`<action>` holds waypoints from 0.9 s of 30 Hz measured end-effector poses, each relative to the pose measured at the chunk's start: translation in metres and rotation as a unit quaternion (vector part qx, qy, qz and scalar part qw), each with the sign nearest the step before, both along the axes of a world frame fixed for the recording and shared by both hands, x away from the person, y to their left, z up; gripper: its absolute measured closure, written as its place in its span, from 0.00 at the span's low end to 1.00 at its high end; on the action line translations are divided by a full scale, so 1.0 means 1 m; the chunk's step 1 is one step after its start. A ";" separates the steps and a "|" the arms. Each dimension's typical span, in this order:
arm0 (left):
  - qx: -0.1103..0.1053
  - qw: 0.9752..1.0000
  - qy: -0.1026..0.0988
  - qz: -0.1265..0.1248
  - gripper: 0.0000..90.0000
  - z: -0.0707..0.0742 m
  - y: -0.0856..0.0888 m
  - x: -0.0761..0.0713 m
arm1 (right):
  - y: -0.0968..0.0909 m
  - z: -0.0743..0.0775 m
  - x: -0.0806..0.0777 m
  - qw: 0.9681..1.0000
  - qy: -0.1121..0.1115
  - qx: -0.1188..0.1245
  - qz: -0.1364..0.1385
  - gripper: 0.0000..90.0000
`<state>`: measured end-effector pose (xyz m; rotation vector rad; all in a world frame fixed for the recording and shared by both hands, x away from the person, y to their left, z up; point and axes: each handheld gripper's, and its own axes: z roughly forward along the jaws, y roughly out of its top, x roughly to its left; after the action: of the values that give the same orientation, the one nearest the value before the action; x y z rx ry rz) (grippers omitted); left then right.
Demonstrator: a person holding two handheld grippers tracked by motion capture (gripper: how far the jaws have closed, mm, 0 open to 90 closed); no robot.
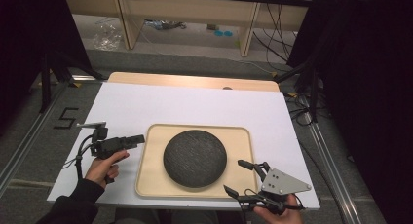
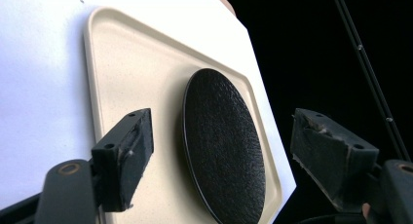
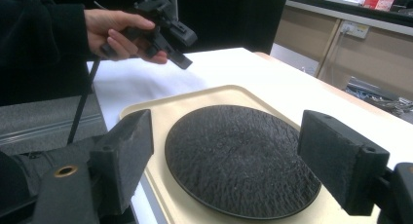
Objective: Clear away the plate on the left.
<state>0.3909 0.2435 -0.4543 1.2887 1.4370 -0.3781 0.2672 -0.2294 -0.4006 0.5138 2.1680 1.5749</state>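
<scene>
The left claw [image 1: 141,138] stands with its jaws wide apart and nothing between them. It is held just off the left edge of the tray [image 1: 146,182], above the counter [image 1: 126,107], and points toward the plate [image 1: 195,158]. In the left gripper view the two black pads [image 2: 129,156] frame the plate [image 2: 221,146] and the tray [image 2: 122,63] from the side, with clear space on both sides.

The right claw [image 1: 238,177] is likewise spread, empty, and touching nothing. It sits at the near right corner of the tray, angled toward the plate. In the right gripper view its pads [image 3: 126,156] bracket the plate [image 3: 238,160], which lies farther off, and the left claw [image 3: 182,51] appears beyond in the person's hand [image 3: 122,31].

The dark, rough-textured round plate lies flat near the middle of the beige tray. The tray rests on the white sheet that covers the counter, toward its near edge.

Judged step: both claws are positioned on opposite sides of the tray with no grip made, which suggests either a release just completed or an approach before a grasp; the frames do not settle which.

Next move, if a lift is intended: bring each claw level with the tray rim, seat one pad under and one over the rim on each side, then close both evenly. An uneven lift would likely let the plate slide.
</scene>
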 end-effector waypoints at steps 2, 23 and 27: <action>0.007 1.000 -0.009 0.001 0.26 0.002 0.003 -0.002 | 0.000 0.001 0.000 1.000 0.000 0.000 -0.003 0.24; 0.073 0.994 -0.076 -0.009 0.24 0.019 0.022 -0.026 | 0.001 0.000 0.001 1.000 -0.001 0.004 0.003 0.24; 0.097 0.991 -0.088 -0.007 0.24 0.023 0.024 -0.032 | 0.001 0.000 0.000 1.000 0.000 0.000 0.001 0.24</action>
<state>0.3591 0.2674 -0.4313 1.4506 1.3391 -0.1318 0.2674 -0.2287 -0.4006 0.5120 2.1700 1.5768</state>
